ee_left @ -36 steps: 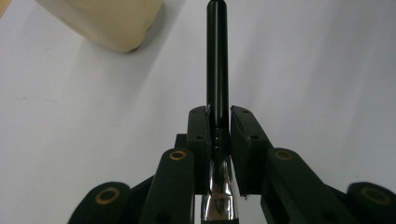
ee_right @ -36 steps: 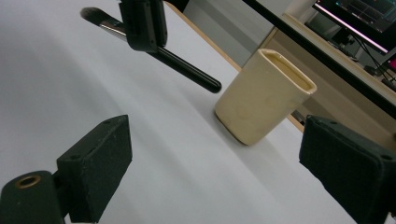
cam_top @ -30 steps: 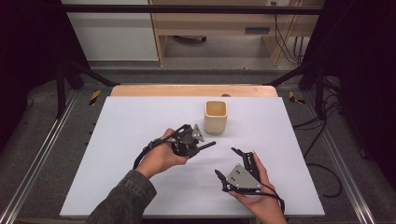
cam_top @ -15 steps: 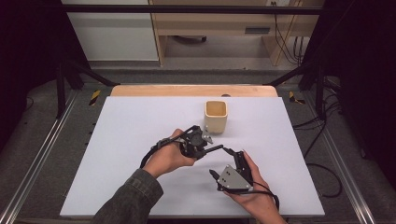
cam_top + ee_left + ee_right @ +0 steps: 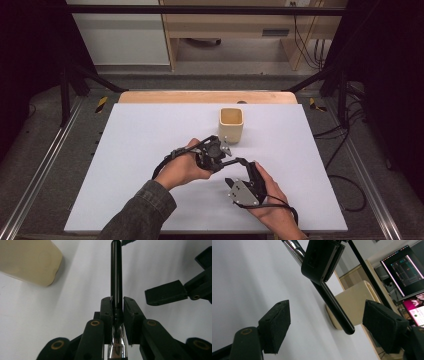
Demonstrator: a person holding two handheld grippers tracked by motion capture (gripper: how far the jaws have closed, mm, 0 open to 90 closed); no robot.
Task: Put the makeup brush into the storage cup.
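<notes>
Nearest, right gripper (image 5: 239,171) with fingers (image 5: 275,325) apart, just been closing around the free end of a black pen (image 5: 116,277), not pressing. Beyond, left gripper (image 5: 226,151) clamped on the pen above the white tabletop (image 5: 150,130). Farther, a beige cup (image 5: 231,125). No readable writing.

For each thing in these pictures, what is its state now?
Left tool: shut on the black pen.
Black pen: held by its silver end, black end sticking out.
Right tool: open, jaws have just been closing, pen tip between them, untouched.
Cream cup: upright on the table, apparently empty.
White table: bears the cup.
</notes>
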